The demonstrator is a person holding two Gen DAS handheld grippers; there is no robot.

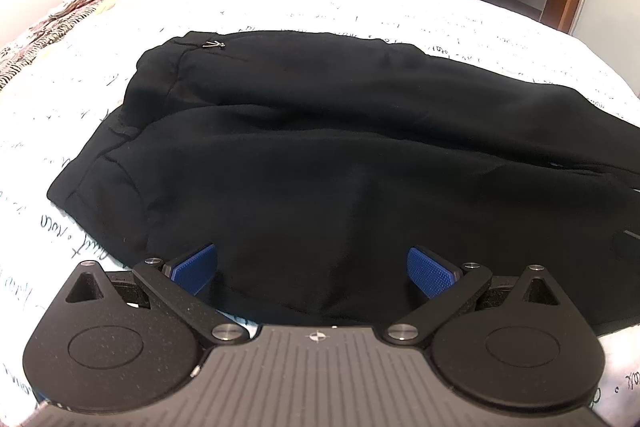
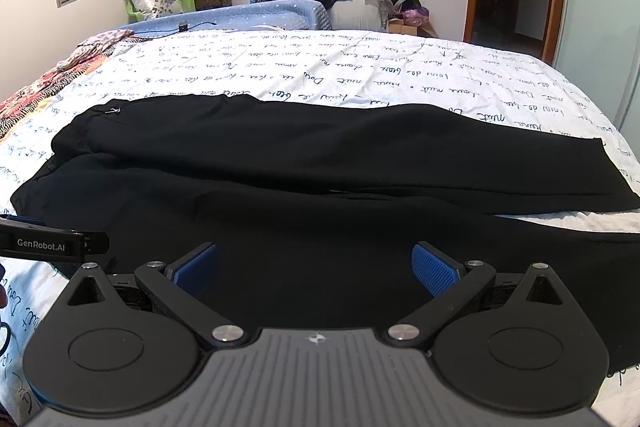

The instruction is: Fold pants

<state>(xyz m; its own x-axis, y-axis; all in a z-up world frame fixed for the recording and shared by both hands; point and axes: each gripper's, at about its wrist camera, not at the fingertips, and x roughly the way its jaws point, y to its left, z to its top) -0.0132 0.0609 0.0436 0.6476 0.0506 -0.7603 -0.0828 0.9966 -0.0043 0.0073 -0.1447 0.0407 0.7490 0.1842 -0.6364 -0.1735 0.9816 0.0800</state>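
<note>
Under my left gripper, jaws spread wide and holding nothing, one pair of black pants lies on the bed; my right gripper, equally wide and empty, overlooks its two legs.

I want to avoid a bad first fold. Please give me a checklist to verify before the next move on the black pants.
1. Left hand-held gripper open: ok.
2. Right hand-held gripper open: ok.
3. Black pants spread on the bed sheet, legs side by side: ok.
4. Near edge of the pants between the fingers: cannot tell.
5. Cloth smooth: not ok, long ridges.
6. Far leg cuff visible: ok.
</note>
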